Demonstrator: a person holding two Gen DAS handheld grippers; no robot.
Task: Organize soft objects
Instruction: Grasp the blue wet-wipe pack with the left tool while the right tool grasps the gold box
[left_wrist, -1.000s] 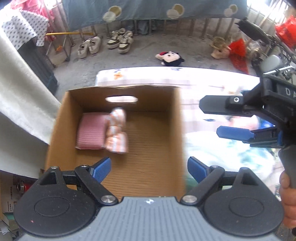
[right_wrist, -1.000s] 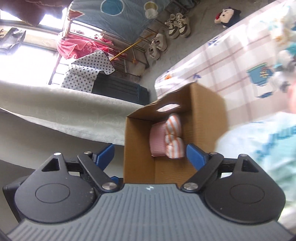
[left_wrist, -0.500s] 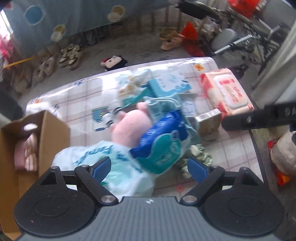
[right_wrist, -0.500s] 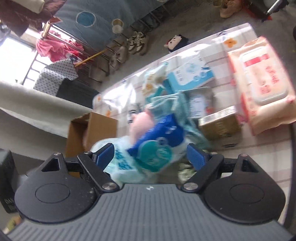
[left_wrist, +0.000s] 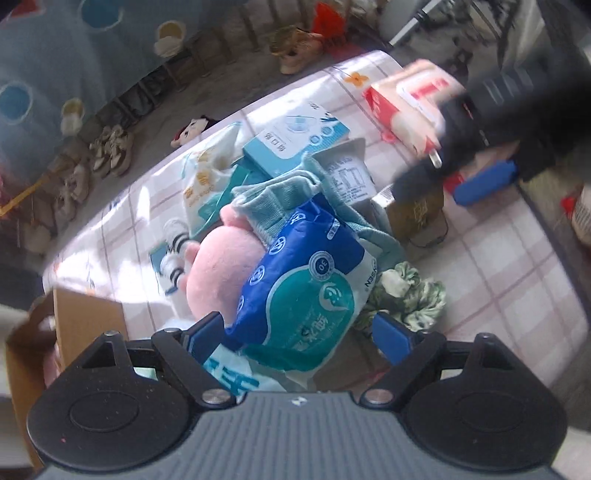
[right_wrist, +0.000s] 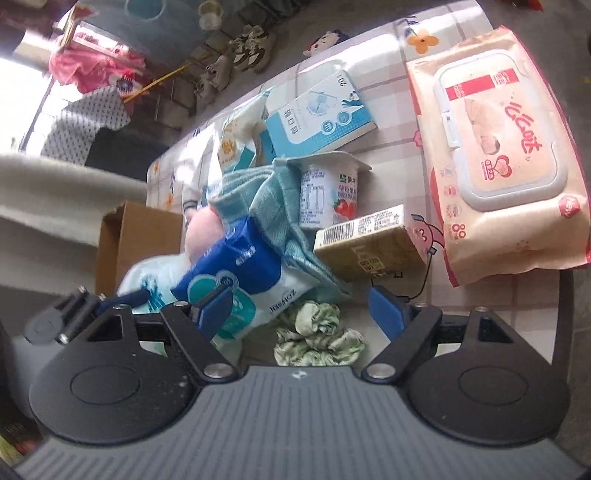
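Note:
A blue-and-teal tissue pack (left_wrist: 306, 288) lies on a pile with a pink plush (left_wrist: 221, 266) and a teal towel (left_wrist: 280, 199). My left gripper (left_wrist: 299, 334) hovers over the pack. Its jaws are closing with the pack's near end between them, and the pads do not press on it. A green patterned cloth (right_wrist: 317, 332) lies crumpled on the checked tablecloth (right_wrist: 480, 295). My right gripper (right_wrist: 299, 310) stands over the cloth, jaws closing with the cloth between them, untouched. The pack (right_wrist: 236, 266) lies by its left finger. The cardboard box (left_wrist: 85, 325) stands at the left.
On the cloth lie a wet-wipes pack (right_wrist: 498, 155), a brown carton (right_wrist: 369, 243), a yogurt cup (right_wrist: 328, 195) and a blue mask box (right_wrist: 317, 118). A white-and-teal bag (right_wrist: 155, 277) lies under the pile. Shoes and a doll are on the floor beyond the table.
Both grippers have swung right, from over the cardboard box to the pile on the table, and dropped lower. The box now sits at the left edge of both views.

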